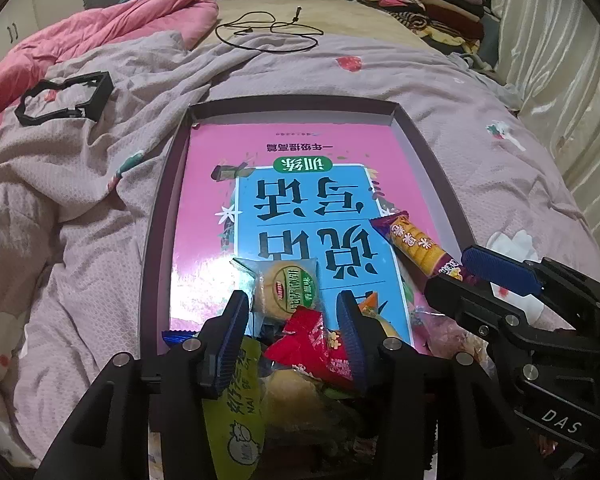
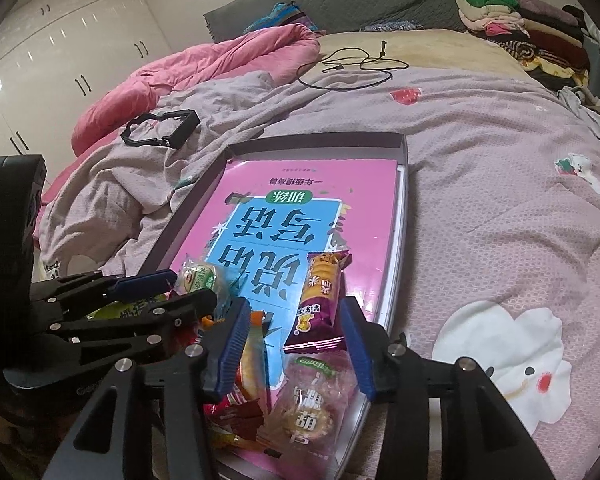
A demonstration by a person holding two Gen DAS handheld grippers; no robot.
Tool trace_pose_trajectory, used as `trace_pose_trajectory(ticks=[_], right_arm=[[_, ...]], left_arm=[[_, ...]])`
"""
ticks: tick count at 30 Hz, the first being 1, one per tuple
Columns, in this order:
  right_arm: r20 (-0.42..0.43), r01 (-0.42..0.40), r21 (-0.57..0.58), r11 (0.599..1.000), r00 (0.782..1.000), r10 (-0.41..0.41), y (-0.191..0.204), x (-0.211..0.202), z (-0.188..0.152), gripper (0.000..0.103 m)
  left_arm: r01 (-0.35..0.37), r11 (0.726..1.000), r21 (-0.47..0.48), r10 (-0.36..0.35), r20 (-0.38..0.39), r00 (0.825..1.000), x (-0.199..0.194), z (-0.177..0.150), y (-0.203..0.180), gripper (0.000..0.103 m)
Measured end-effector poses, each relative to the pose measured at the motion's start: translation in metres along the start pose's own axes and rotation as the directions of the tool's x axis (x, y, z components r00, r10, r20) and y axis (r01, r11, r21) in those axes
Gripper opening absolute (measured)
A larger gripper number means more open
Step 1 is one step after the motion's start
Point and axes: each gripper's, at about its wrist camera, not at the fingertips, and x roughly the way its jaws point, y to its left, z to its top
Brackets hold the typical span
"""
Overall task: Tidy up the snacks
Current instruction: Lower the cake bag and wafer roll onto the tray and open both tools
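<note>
The snacks [image 1: 300, 332] lie heaped at the tray's [image 1: 160, 216] near end on a pink book [image 2: 300, 216]; the left tongs [image 1: 296, 336] stand partly open over a red packet [image 1: 316, 344], gripping nothing; the right tongs [image 2: 300, 344], also partly open, straddle a purple biscuit packet's [image 2: 320, 300] near end without pressing it.

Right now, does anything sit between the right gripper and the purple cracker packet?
Nothing visible does. The right gripper hangs open over the purple cracker packet, whose near end lies between the fingers on the pink book. The left gripper stays off to the side.
</note>
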Motion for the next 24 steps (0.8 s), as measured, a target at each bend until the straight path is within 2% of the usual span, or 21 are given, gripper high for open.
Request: trace_pose_trajectory(ticks=[5,8,13,24], right_arm=[[0.007,0.003,0.002,1.0,1.0,-0.003,-0.001,-0.001,0.001,0.047],[0.01,0.005,0.001,1.0,1.0,-0.005,-0.001,-0.003,0.001,0.049],[0.014,0.008,0.004,1.0,1.0,-0.008,-0.002,-0.004,0.001,0.051],[0.053,0.006,0.002,1.0,0.999,-0.007,-0.001,-0.016,0.004,0.059]], left_arm=[[-0.002,1.0,0.005,0.002,0.001,1.0,-0.002,0.0,-0.002,0.049],[0.001,1.0,0.007,-0.001,0.006,1.0,-0.006,0.0,-0.003,0.059],[0.0,1.0,0.004,0.0,0.011,1.0,-0.009,0.001,-0.003,0.06],[0.009,1.0,-0.028,-0.008,0.043,0.999,-0.026,0.006,0.005,0.073]])
